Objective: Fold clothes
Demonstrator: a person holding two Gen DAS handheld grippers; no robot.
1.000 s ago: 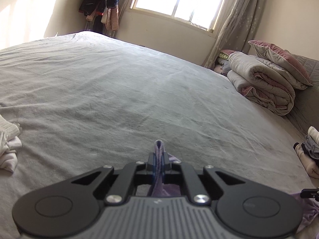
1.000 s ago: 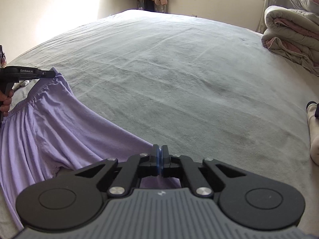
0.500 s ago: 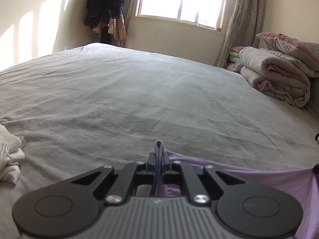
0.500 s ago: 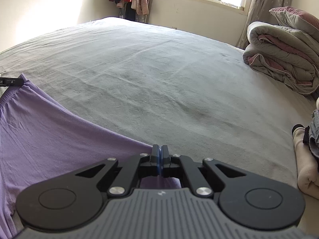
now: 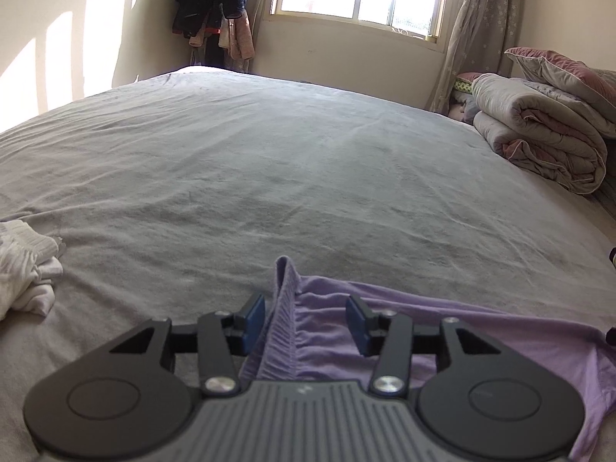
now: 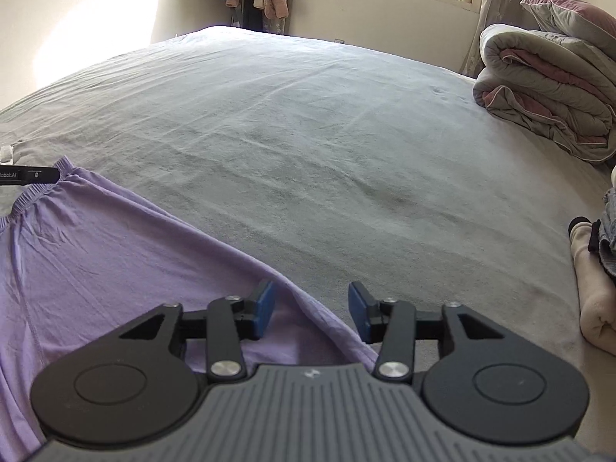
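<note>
A purple garment (image 5: pixel 423 327) lies spread on the grey bed sheet (image 5: pixel 308 161). My left gripper (image 5: pixel 306 323) has its jaws opening. The elastic waistband (image 5: pixel 285 300) stands up as a fold between the jaws, close to the left pad, and nothing presses on it. In the right wrist view the same purple garment (image 6: pixel 115 254) stretches to the left. My right gripper (image 6: pixel 312 308) is opening too, and the garment's edge runs loose between its blue pads. The left gripper's finger (image 6: pixel 34 174) shows at the far left beside the waistband corner.
A heap of white clothes (image 5: pixel 23 265) lies at the left. A folded quilt (image 5: pixel 546 142) with a pillow on top sits at the bed's right side. A rolled cream item (image 6: pixel 596 300) lies at the right edge. Dark clothes (image 5: pixel 215 4) hang in the far corner by the window.
Both grippers were shut on the purple garment and now stand apart from it. The garment has settled flat on the sheet, and the left gripper has shifted a little across the bed.
</note>
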